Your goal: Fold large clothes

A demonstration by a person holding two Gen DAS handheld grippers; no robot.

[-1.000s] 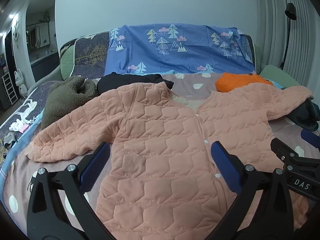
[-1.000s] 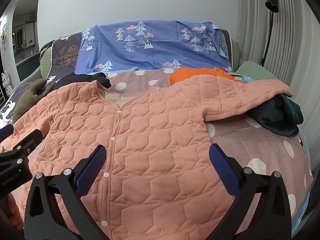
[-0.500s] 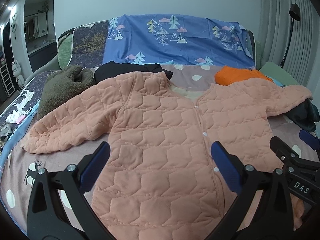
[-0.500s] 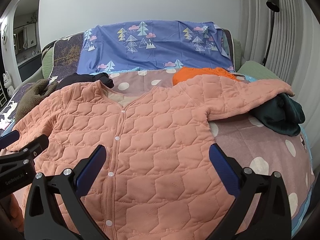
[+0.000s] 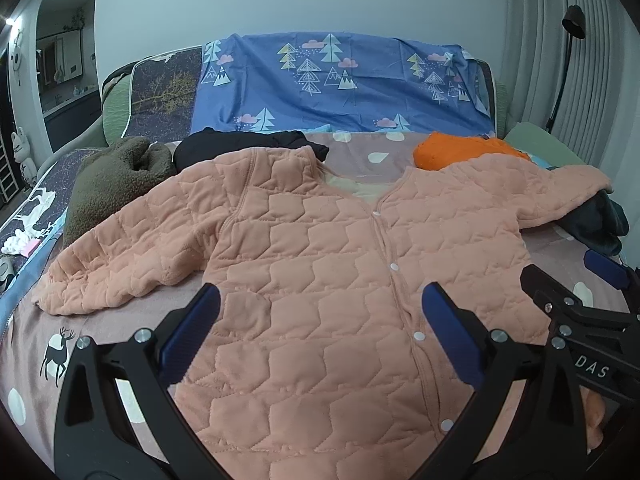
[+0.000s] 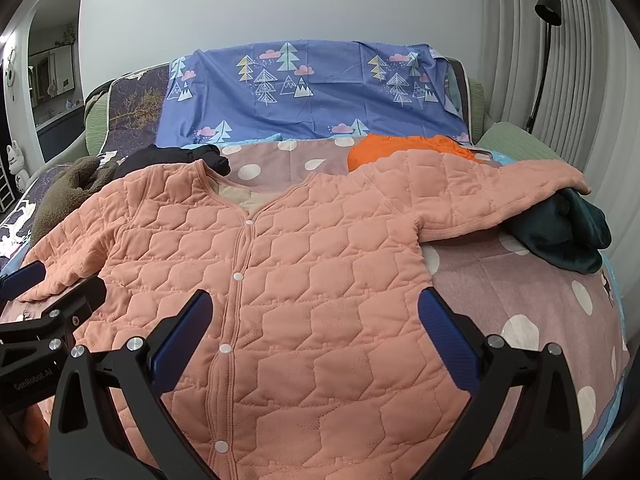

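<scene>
1. Left gripper [image 5: 320, 320] fingers spread wide apart, empty, above the jacket's lower front.
2. Right gripper [image 6: 316, 324] fingers also wide apart, nothing between them, beside the left one over the hem area.
3. Pink quilted jacket [image 5: 340, 264] lies flat, face up, snapped shut, sleeves spread, on the dotted mauve blanket [image 6: 520, 304].
4. Its one sleeve end rests on a dark green garment [image 6: 560, 232].
5. Farther back: olive fleece [image 5: 112, 184], black garment [image 5: 240, 144], orange garment [image 5: 460, 150].
6. Blue tree-print sheet [image 5: 340, 84] at the rear.

Home bedroom — bed [image 5: 360, 148], floor lamp [image 6: 548, 0]
</scene>
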